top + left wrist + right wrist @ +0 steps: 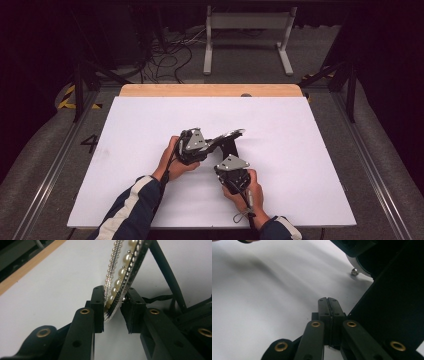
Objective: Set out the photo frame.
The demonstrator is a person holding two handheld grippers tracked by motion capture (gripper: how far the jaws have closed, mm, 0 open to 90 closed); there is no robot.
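From above, the person's two hands meet near the middle of the white table (300, 150). The left gripper (212, 142) reaches rightward and holds up a headband (231, 134), its pale beaded edge catching the light just over the surface. The right gripper (231, 159) sits just below it, pointing up toward the band's dark lower part; from here I cannot tell if it touches.

In the left gripper view, the left gripper (113, 308) is pinching the headband (122, 272) across its width near one end. Rows of pearls and small silver beads arch up and away from the pads, and a thin dark arm of the band drops to the right.

In the right gripper view, the right gripper (328, 307) has its jaws pressed together with nothing thick between them; perhaps a thin strand, though I cannot be sure. A broad black shape looms at its right.

To do this well, I would say: keep the left pinch firm but gentle on the beads, hold the band steady, and bring the right in slowly.
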